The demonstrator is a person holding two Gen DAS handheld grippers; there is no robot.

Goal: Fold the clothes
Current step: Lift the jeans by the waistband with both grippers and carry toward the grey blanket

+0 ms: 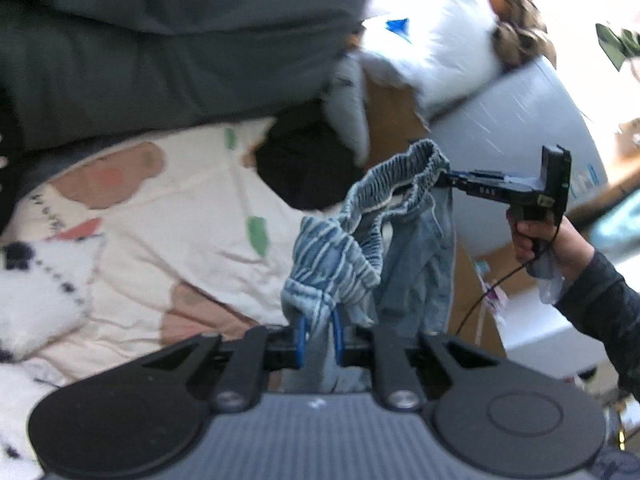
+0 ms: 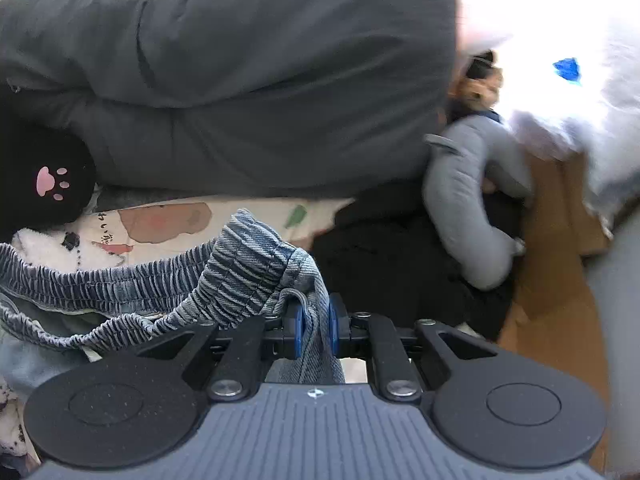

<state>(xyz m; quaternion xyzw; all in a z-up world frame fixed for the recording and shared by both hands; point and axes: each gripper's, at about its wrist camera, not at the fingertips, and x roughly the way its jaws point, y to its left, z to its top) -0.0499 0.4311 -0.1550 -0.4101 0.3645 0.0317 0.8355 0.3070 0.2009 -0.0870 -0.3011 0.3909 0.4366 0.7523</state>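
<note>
A pair of blue denim trousers (image 1: 404, 264) with a gathered elastic waistband hangs in the air between both grippers. My left gripper (image 1: 319, 336) is shut on one end of the waistband, denim bunched between its blue pads. In the left wrist view the right gripper (image 1: 448, 180) reaches in from the right, held by a hand (image 1: 536, 236), and pinches the other end of the waistband. In the right wrist view the right gripper (image 2: 316, 330) is shut on a fold of the denim (image 2: 240, 264), with the waistband stretching off to the left.
Below lies a cream bedsheet (image 1: 180, 208) with coloured prints. A dark grey pillow (image 2: 240, 80) lies behind it, with a black plush with a pink paw print (image 2: 48, 180) at its left. A black garment (image 2: 392, 264), a grey garment (image 2: 464, 200) and white bedding (image 1: 436, 48) lie to the right.
</note>
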